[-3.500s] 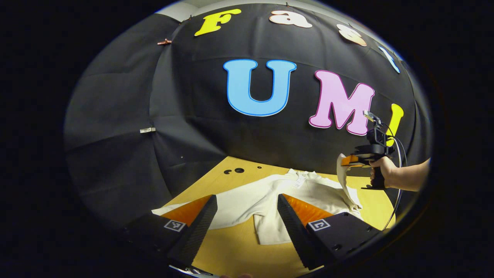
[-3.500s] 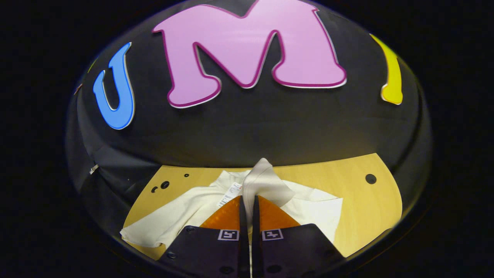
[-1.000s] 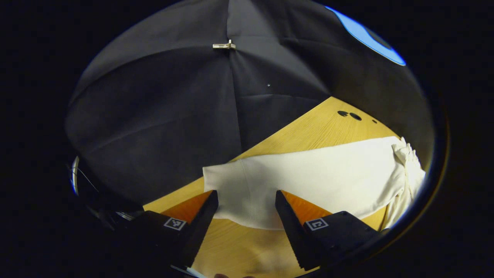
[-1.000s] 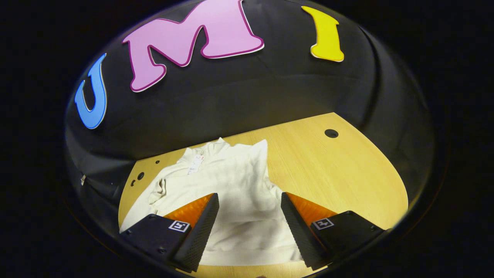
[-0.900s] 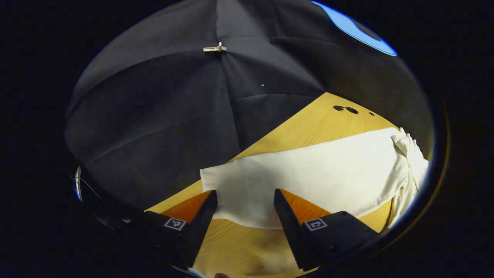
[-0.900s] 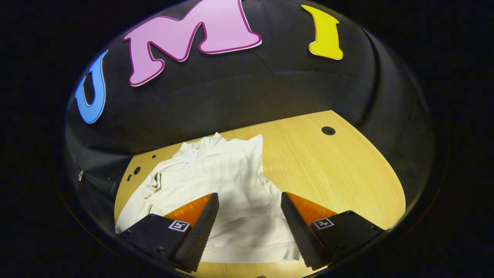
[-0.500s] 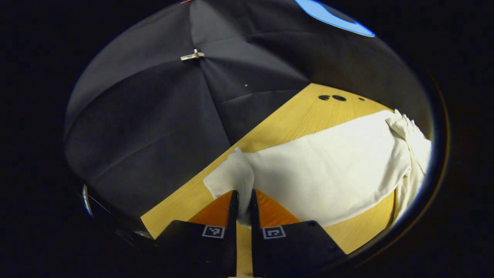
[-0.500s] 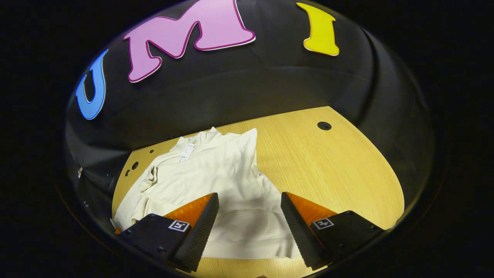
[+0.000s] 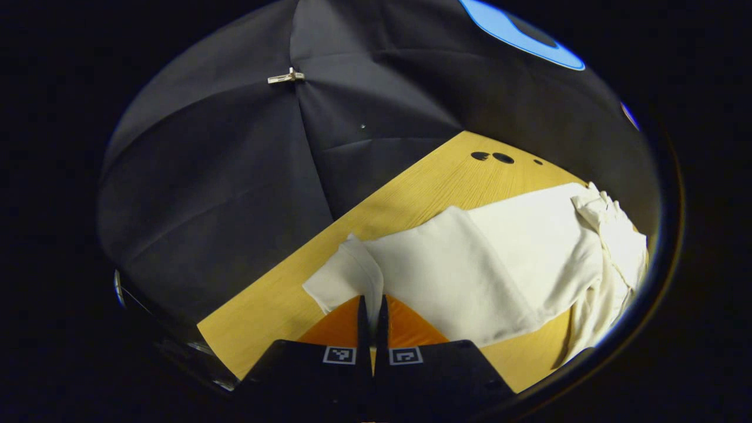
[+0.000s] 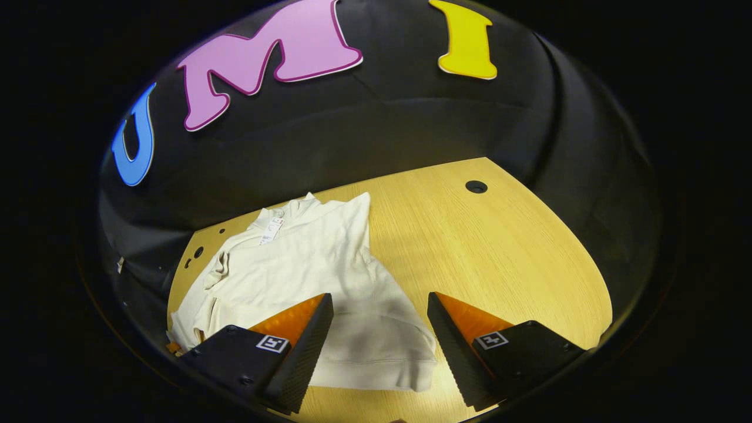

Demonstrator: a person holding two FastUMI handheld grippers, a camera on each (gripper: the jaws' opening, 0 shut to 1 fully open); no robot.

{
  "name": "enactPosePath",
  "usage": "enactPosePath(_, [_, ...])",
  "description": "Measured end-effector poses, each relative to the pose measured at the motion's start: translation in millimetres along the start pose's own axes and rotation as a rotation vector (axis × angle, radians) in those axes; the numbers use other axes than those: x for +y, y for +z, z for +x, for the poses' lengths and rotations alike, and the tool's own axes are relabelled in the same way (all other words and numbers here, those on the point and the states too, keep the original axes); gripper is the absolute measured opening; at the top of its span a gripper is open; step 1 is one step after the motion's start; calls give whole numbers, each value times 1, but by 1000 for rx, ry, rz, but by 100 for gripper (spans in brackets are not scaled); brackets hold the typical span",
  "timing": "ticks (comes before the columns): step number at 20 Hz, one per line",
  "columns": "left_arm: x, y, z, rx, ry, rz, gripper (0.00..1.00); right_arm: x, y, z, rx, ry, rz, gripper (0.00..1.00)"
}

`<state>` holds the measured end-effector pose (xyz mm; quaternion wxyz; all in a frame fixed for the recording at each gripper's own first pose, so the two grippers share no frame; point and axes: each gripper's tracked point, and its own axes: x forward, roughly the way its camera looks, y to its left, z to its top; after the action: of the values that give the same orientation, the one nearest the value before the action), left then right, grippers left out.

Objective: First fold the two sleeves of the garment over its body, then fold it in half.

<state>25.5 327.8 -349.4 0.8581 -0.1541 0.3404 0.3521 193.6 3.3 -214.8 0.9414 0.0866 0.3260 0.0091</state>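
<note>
A cream garment [image 10: 305,276] lies on the wooden table [image 10: 499,252], collar toward the wall, with one sleeve folded over its body. In the left gripper view, my left gripper [image 9: 371,311] is shut on the cuff end of the other sleeve [image 9: 346,276], which is lifted and creased off the table. The rest of that sleeve [image 9: 487,264] runs right to the bunched shoulder [image 9: 611,235]. In the right gripper view, my right gripper [image 10: 379,329] stands open above the garment's hem [image 10: 376,364], holding nothing.
Black cloth walls close the table in at the back and left. Small round holes [image 9: 490,157] sit in the tabletop near the far corner, and another hole [image 10: 476,187] at the right. Bare wood [image 10: 505,264] stretches to the right of the garment.
My left gripper closed on the sleeve's cuff and has begun lifting it, creasing the sleeve. The right gripper let go of the other sleeve, laid over the body, and drew back open.
</note>
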Motion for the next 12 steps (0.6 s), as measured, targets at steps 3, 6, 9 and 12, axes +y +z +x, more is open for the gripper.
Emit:
enactPosePath(3, [-17, 24, -8, -27, -15, -21, 6, -18, 2, -3, -13, -10, -6, 98])
enactPosePath(6, [-42, 56, -17, -77, -41, 11, 6, -43, -2, -3, -12, -29, -17, 99])
enactPosePath(9, [-82, 88, -30, -125, -86, 45, 6, -63, -11, -2, -1, -38, 1, 98])
enactPosePath(12, [-130, 122, -41, -174, -140, 77, 6, -84, -18, -2, 7, -56, 35, 99])
